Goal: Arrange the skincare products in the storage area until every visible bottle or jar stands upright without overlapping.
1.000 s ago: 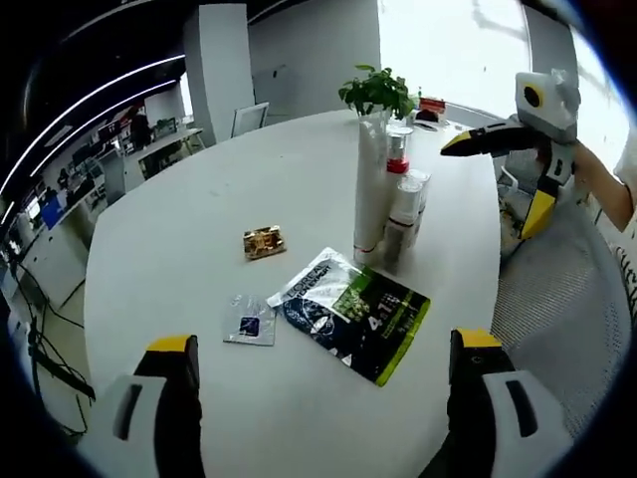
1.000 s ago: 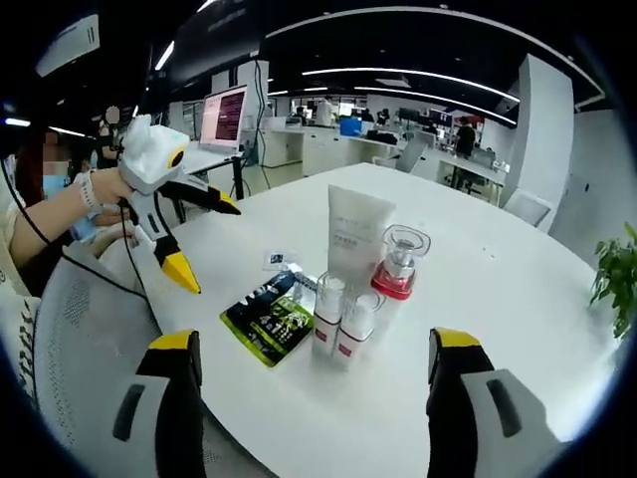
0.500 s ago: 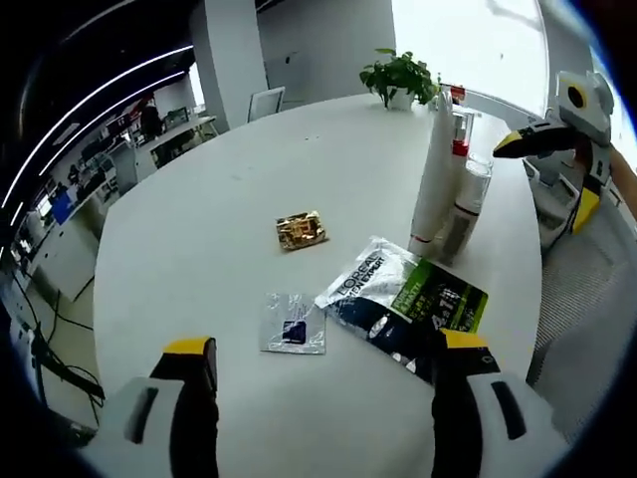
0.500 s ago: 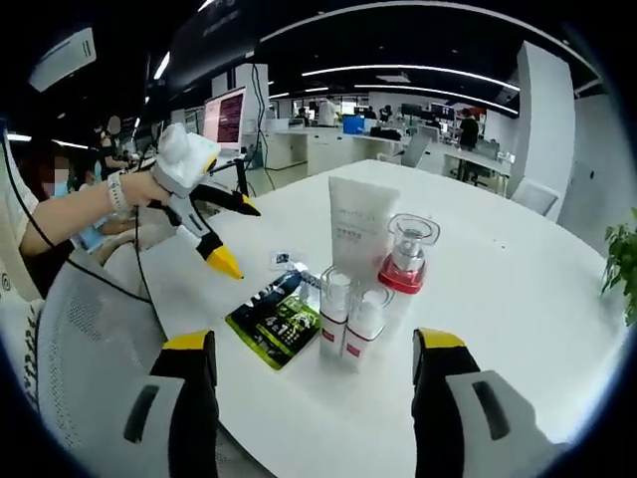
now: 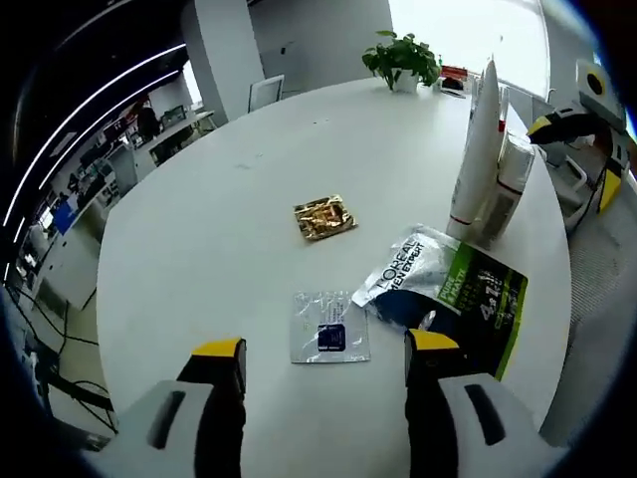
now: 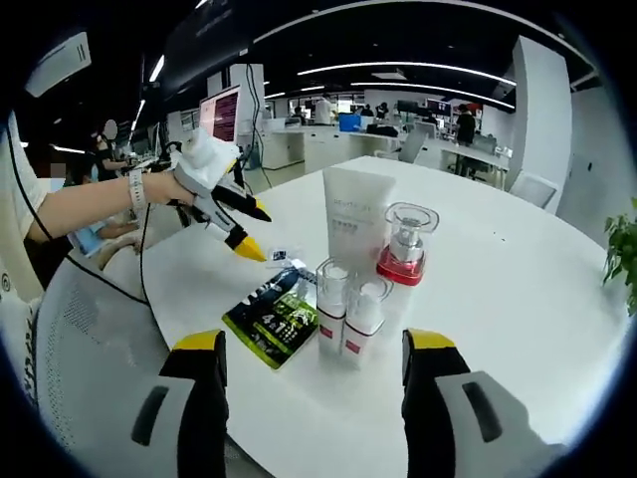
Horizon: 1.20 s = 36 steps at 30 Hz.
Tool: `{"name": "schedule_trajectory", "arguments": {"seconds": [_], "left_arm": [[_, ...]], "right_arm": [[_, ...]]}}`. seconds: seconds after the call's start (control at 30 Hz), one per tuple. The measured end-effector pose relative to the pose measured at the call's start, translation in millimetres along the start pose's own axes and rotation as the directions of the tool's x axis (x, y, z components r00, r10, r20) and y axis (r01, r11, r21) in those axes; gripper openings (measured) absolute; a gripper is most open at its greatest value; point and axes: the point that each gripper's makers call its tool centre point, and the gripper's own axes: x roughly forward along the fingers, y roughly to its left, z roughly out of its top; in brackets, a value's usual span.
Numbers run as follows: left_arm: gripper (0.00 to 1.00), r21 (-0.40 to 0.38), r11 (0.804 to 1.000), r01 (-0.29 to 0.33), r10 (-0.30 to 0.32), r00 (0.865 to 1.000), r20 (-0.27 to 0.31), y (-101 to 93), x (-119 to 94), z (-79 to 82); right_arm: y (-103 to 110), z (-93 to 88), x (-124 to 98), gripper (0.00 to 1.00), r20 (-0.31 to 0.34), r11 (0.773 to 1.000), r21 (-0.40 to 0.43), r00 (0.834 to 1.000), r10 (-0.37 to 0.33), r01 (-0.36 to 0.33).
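Left gripper point(image 5: 323, 360): hovered low over the small clear sachet point(image 5: 328, 336), jaws apart and holding nothing, apparently lining up on the flat packets.
Flat packets: the clear sachet lay nearest; a gold foil sachet point(image 5: 323, 216) lay beyond it; the dark green sheet-mask pack point(image 5: 448, 292) lay flat beside the bottles.
Skincare cluster: a tall white tube point(image 6: 356, 224) stood upright, with a red-based pump jar point(image 6: 405, 247) just beside it and two small white bottles point(image 6: 347, 315) in front, close together yet each on its own base; I judged them already standing as the task wants.
Right gripper point(image 6: 311, 356): held back from the cluster at the bench edge, jaws apart and empty, likely waiting its turn.
Bench point(image 5: 229, 189): round, white, smooth, a potted plant point(image 5: 400, 62) at its far side.
Room: open office, desks, monitors, strip ceiling lights, bright windows.
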Motion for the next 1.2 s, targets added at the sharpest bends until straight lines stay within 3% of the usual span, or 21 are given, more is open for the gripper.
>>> {"name": "schedule_trajectory", "arguments": {"seconds": [0.5,0.63,0.83,1.0,1.2], "left_arm": [[0.49,0.039,0.997,0.068,-0.065,0.995,-0.073,-9.7,21.8,-4.2],[0.54,0.055,0.996,0.067,-0.062,0.995,-0.077,-15.0,25.2,0.4],[0.52,0.065,0.995,0.078,-0.072,0.993,-0.091,-11.3,30.7,-0.6],[0.49,0.046,0.994,0.099,-0.094,0.990,-0.103,-8.3,35.6,-1.0],[0.39,0.014,0.988,0.152,-0.149,0.982,-0.118,-19.3,34.3,-3.1]], "right_arm": [[-2.5,-14.1,3.6,0.71,-0.028,0.998,0.057,1.000,-0.013,0.015],[-2.5,-17.3,3.5,0.71,-0.038,0.998,0.061,0.999,-0.011,0.014],[-4.6,-17.9,3.3,0.70,-0.035,0.997,0.071,0.999,-0.016,0.019],[-5.6,-18.8,3.4,0.70,-0.032,0.997,0.081,0.999,-0.017,0.019],[-8.4,-19.6,2.4,0.69,-0.027,0.995,0.094,0.999,-0.021,0.024]]}}
